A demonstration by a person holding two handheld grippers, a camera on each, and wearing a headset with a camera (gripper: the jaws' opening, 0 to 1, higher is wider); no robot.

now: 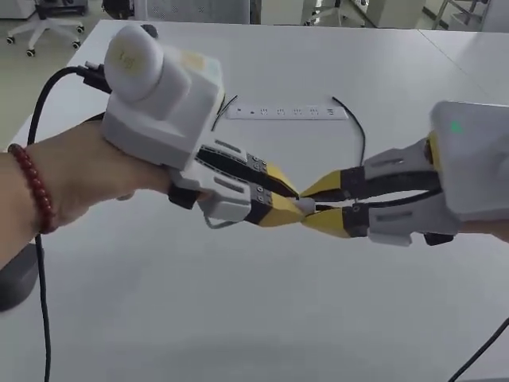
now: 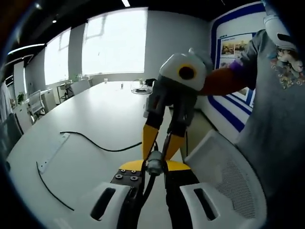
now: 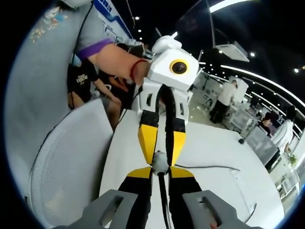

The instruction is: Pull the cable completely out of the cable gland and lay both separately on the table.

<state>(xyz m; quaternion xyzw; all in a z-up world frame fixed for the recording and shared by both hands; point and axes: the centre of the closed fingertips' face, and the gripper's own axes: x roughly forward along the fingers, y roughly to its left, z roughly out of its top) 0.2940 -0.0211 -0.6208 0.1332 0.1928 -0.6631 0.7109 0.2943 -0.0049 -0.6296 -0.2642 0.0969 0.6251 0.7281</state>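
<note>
The cable gland (image 1: 306, 205) hangs in the air above the table (image 1: 238, 318), right where my two sets of jaws meet tip to tip. The cable (image 3: 164, 198) is threaded through it. One run goes back between my right jaws, and in the left gripper view a black run drops from the gland between my left jaws as well. My left gripper (image 1: 293, 204) is closed, and I judge it is pinching the gland itself. My right gripper (image 1: 322, 204) is closed on the cable just beside the gland. The tips are so crowded that I cannot be sure what each jaw bears on.

My worry is that the right jaws sit so near the gland that they may be nipping its edge too, and then pulling apart would move nothing. If the gland clamps hard, the cable may slide through my right jaws instead of through the gland. The gland is small and looks smooth, so a sharp tug could flick it out of the left jaws.

A power strip (image 1: 286, 111) lies further back, well apart, with a loose black wire (image 1: 359, 131) near it. I cannot tell whether that wire is my cable's far end. A white mesh chair (image 2: 228, 181) stands beside the table. Nothing lies directly beneath the jaws to block laying both down.
</note>
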